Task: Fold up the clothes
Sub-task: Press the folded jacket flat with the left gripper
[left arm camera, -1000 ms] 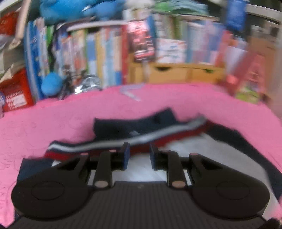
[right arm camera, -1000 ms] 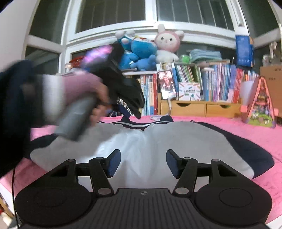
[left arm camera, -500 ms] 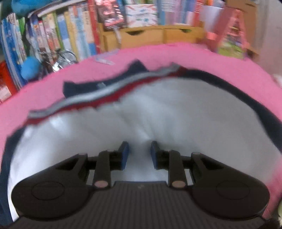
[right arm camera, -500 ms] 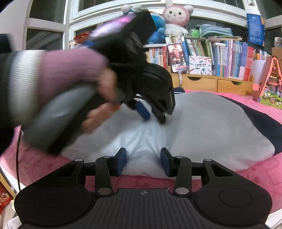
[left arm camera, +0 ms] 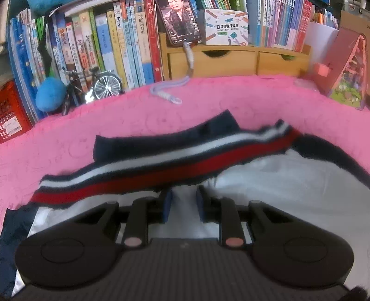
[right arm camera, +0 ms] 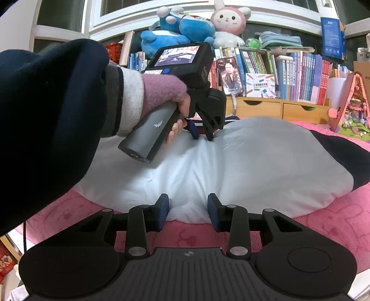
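A white jacket with navy sleeves [right arm camera: 254, 159] lies spread on the pink blanket [right arm camera: 323, 222]. Its striped navy, white and red hem [left arm camera: 161, 166] shows in the left wrist view, beyond the white panel [left arm camera: 289, 185]. My left gripper [left arm camera: 182, 203] rests on the white fabric near the hem, jaws slightly apart with white cloth between them. It also shows in the right wrist view [right arm camera: 203, 133], pressing into the far side of the jacket. My right gripper [right arm camera: 187, 213] is open at the jacket's near edge, with a bulge of white fabric between its pads.
A shelf of books [left arm camera: 115, 46], wooden drawers [left arm camera: 231, 60], a phone [left arm camera: 182, 20], a model bicycle [left arm camera: 92, 85] and a pink toy house [left arm camera: 346, 76] line the far side. A lilac cord [left arm camera: 168, 92] lies on the blanket. Plush toys [right arm camera: 185, 25] sit above.
The left gripper has moved towards the striped hem and settled onto the fabric. The right gripper has opened a little wider at the jacket's near edge.
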A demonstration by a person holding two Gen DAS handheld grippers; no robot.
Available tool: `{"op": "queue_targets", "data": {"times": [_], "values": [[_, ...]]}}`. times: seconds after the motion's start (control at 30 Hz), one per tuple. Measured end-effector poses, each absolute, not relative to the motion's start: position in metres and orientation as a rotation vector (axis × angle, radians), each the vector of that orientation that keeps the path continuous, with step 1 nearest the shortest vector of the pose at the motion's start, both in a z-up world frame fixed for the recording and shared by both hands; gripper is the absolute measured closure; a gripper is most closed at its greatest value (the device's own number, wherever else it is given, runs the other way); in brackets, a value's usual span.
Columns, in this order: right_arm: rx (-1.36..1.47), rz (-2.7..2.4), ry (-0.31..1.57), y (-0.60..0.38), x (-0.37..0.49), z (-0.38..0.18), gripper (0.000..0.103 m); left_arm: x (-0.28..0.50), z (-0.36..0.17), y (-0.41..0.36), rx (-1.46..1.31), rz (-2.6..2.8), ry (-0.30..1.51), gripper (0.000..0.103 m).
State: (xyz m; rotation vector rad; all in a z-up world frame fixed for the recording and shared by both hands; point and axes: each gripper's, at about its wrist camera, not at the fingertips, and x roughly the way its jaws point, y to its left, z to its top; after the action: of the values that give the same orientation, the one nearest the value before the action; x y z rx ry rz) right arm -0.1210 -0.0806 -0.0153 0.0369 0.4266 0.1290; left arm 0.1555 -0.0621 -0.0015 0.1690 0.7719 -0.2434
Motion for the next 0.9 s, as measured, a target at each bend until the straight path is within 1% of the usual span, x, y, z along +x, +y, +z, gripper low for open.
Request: {"op": "queue_targets", "data": {"times": [0.13,0.23,0.37,0.47,0.57,0.6,0.77,0.9], "values": [[0.039,0.134,0.423,-0.082,-0.121,-0.017,0.065,0.129,0.022,-0.053,0.158,-0.226,0.721,0.08],[0.039,0.129,0.419,-0.08,-0.12,-0.018,0.065,0.084,0.043,-0.048,0.183,-0.315,0.686,0.08],[0.042,0.129,0.42,-0.08,-0.121,-0.019,0.065,0.027,0.048,-0.048,0.204,-0.41,0.75,0.08],[0.041,0.129,0.424,-0.08,-0.12,-0.018,0.065,0.008,0.035,-0.052,0.228,-0.431,0.837,0.08],[0.04,0.127,0.434,-0.079,-0.118,-0.016,0.065,0.012,0.011,-0.057,0.252,-0.408,0.916,0.078],[0.042,0.127,0.439,-0.079,-0.117,-0.015,0.065,0.016,0.005,-0.057,0.241,-0.408,0.911,0.077],[0.038,0.12,0.452,-0.078,-0.115,-0.013,0.065,0.051,-0.001,-0.061,0.225,-0.356,0.89,0.076],[0.037,0.119,0.452,-0.077,-0.115,-0.013,0.066,0.093,-0.005,-0.067,0.211,-0.294,0.848,0.076]]}}
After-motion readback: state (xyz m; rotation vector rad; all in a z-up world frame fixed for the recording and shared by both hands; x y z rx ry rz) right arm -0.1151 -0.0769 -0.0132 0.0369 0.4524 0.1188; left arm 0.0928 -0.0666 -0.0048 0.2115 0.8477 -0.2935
